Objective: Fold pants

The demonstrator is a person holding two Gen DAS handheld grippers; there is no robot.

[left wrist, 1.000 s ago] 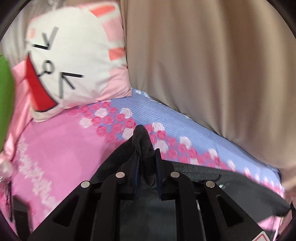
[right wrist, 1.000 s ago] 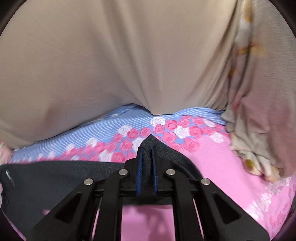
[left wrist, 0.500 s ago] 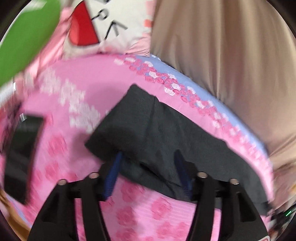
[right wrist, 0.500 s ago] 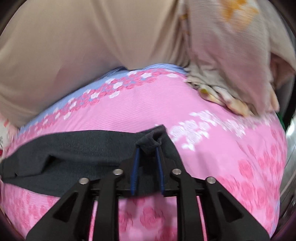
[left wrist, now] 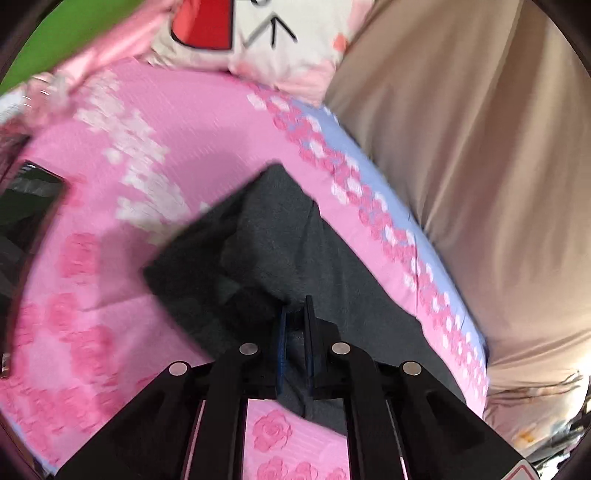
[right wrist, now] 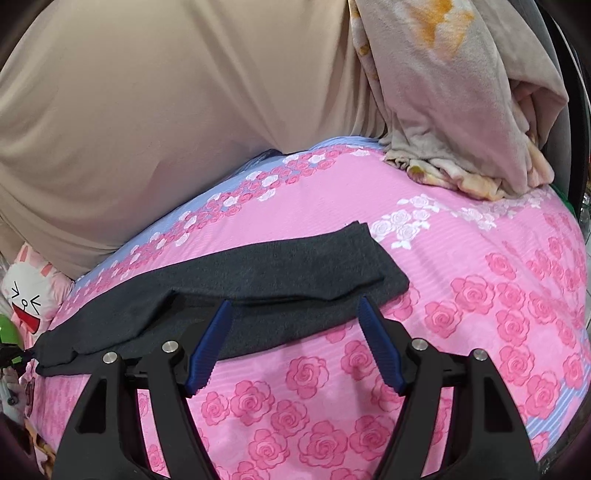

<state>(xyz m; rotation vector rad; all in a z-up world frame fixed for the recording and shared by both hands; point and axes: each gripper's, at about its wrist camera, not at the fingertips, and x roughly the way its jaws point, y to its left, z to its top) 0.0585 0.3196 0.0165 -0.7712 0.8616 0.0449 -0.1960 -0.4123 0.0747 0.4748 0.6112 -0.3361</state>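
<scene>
Left-wrist view: the dark grey pants (left wrist: 280,251) lie in a long band on the pink rose-print bedspread (left wrist: 110,288), running along its far edge, where a blue-striped border meets the beige curtain (left wrist: 480,147); their left end sits doubled into a loose, uneven flap. The left gripper (left wrist: 295,328) is drawn fully together with a pinch of the near hem caught between its blue pads. The likely fault here — the pinch has gathered only one layer, or a bunched ridge, so that any lift would drag the doubled end askew and undo the fold. A dark flat object (left wrist: 29,206) near the left edge of the bed and the cartoon-face pillow (left wrist: 266,33) at the far left corner could be brushed by a wide sweep, though both lie well apart from the cloth. Right-wrist view: the right end of the pants (right wrist: 258,280) shows one layer laid over another, the edges not quite flush. The right gripper (right wrist: 293,321) stands wide, its jaws opening; the cloth's near edge lies between the pads, but neither pad presses on it. The risk on this side — with one end released and the other pinched, a pull from the left would slide the whole band toward that hand. A crumpled blanket (right wrist: 461,122) rests at the far right corner.
</scene>
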